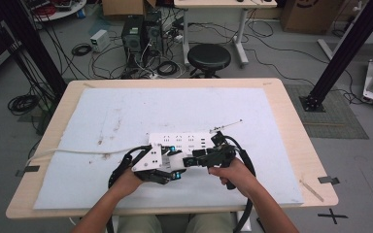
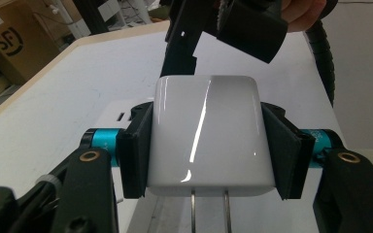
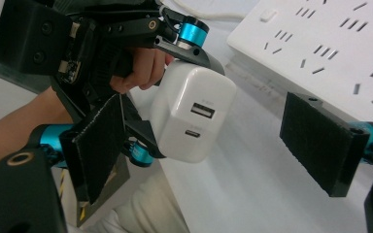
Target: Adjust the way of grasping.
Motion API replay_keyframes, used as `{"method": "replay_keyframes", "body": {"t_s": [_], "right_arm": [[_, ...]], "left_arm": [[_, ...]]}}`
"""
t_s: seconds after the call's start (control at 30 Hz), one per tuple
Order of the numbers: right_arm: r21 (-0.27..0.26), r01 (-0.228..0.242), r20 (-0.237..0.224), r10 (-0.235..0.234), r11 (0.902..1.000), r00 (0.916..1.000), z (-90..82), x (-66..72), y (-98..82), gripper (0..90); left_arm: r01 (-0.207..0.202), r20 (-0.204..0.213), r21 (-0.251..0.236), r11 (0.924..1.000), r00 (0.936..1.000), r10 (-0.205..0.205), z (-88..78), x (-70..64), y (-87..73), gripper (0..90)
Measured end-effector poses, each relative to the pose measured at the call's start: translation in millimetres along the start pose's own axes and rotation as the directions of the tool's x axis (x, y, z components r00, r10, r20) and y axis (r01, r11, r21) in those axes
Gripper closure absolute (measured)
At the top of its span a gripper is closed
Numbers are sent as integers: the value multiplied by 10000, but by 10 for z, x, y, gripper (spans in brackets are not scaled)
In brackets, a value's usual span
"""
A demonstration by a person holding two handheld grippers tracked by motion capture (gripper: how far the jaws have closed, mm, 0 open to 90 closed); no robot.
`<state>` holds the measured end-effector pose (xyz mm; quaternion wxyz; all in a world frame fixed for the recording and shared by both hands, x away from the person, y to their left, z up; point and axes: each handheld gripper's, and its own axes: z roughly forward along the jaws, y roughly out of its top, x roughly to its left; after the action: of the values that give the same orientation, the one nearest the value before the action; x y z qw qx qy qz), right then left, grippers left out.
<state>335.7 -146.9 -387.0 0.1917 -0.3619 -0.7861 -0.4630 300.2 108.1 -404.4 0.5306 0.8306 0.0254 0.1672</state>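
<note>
A: Far half of the white mat (image 1: 126, 111) is open — room to pass on both flanks too.

B: Centre's tight. The power strip (image 1: 182, 141) sits just behind both grippers, and the white cable (image 1: 77, 151) runs off left across the mat — blocks a low sweep there.

The left claw (image 1: 178, 167) and right claw (image 1: 190, 160) meet at a white charger (image 1: 176, 159) just before the power strip (image 1: 182, 139).
</note>
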Motion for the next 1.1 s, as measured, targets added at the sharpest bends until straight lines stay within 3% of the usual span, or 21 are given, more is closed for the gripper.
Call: {"method": "replay_keyframes", "body": {"t_s": [0.37,0.77,0.97,1.1], "right_arm": [[200,-591,-486,600,9981,9970,72,-59,5,170],[487,-981,-916,1023,9940,9905,170,-117,11,250],[675,-1295,-1257,1372,9893,9825,200,-146,10,329],[814,-1494,-1703,1615,9854,9721,212,-176,4,427]], "left_arm": [[-18,47,-49,10000,10000,19,24,-4,5,425],[-98,183,-140,9999,9998,101,51,-10,15,425],[-128,192,-160,9998,9997,131,50,-16,17,425],[-155,243,-130,9998,9996,158,51,-23,21,425]]}}
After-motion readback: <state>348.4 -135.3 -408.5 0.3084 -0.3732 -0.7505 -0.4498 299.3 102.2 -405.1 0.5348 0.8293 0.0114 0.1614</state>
